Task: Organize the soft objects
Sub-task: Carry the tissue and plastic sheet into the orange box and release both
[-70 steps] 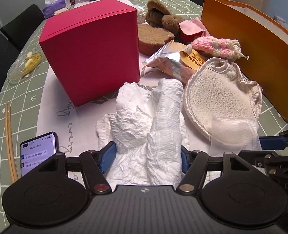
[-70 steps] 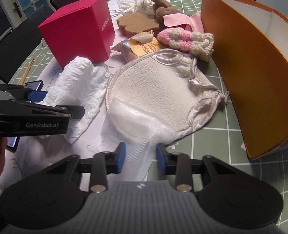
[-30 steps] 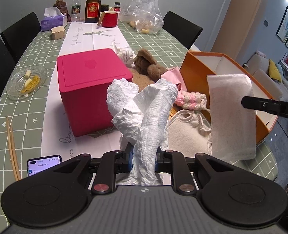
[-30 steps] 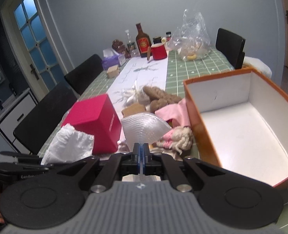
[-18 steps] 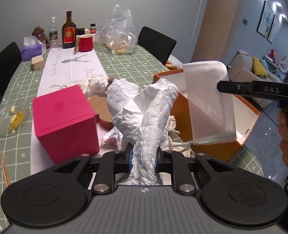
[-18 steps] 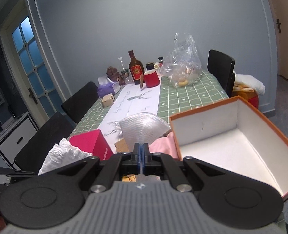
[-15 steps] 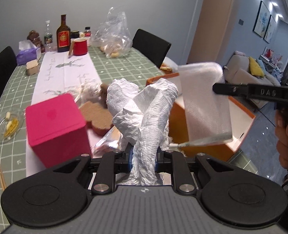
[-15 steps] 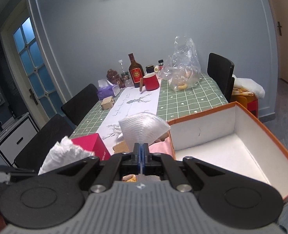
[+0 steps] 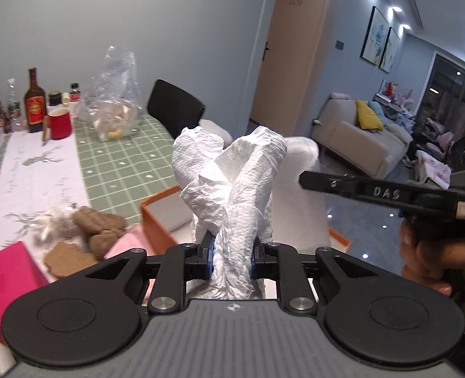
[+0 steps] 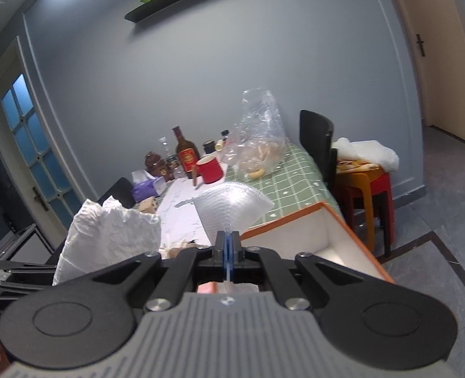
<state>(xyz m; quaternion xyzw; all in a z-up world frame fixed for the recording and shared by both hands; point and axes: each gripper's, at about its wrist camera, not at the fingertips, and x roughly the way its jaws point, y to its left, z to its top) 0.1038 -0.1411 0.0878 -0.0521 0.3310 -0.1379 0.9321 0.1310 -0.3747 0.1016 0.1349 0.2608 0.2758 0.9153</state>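
Above table [image 9: 115,170], tissue [image 9: 232,195] between fingers [image 9: 207,256]

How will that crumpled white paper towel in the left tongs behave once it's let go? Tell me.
The crumpled white paper towel is likely light and a bit springy: it stands upright above the left tongs without drooping. It probably crushes easily, since the jaws pinch it narrow. Released over the orange cardboard box, it may drift rather than drop straight.

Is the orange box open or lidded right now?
Open. The orange box shows no lid; its white inner walls are visible from above, beyond the right claw. Contents cannot be told.
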